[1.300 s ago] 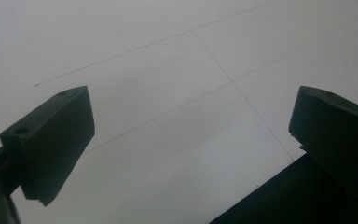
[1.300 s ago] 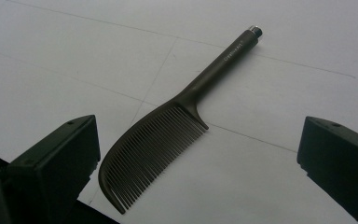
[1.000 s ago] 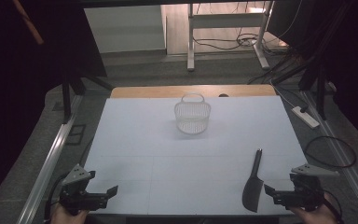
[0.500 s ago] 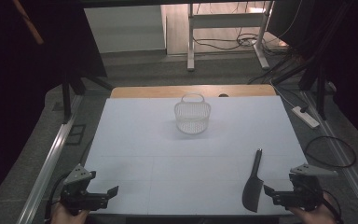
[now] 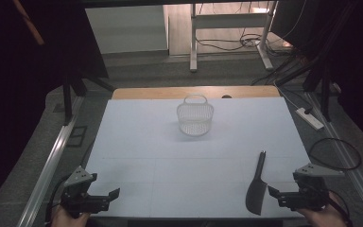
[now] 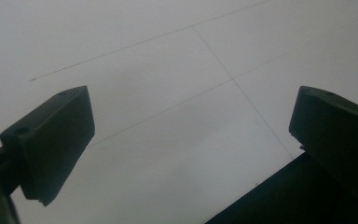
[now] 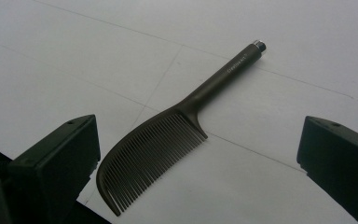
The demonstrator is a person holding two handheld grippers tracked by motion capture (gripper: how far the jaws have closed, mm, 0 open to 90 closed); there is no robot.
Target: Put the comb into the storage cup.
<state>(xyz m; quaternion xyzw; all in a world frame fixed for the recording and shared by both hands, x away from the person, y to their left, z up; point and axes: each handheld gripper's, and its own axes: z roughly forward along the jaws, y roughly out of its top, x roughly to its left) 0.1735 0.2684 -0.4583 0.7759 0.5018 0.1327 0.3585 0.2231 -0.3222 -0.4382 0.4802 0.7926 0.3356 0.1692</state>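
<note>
Comb (image 5: 256, 186) of dark plastic lies flat on the white worktop (image 5: 170, 156) at about 5 o'clock in the high view, its handle pointing toward 12 o'clock and its toothed head nearest the front edge. Just beside the head, at its 3 o'clock, the right tool (image 5: 275, 194) hovers with its jaws spread wide and nothing between them; a hand (image 5: 319, 217) grips it from below. In the right gripper view the comb (image 7: 168, 140) sits between the two black jaws, untouched by either, its teeth facing 5 o'clock and its handle running up toward 1 o'clock. The left tool (image 5: 113, 195) is at 7 o'clock by the front edge, released as well, with bare worktop (image 6: 177, 84) seen between its jaws in the left gripper view. A small white wire basket (image 5: 195, 118) stands upright near 12 o'clock, well apart from the comb
</note>
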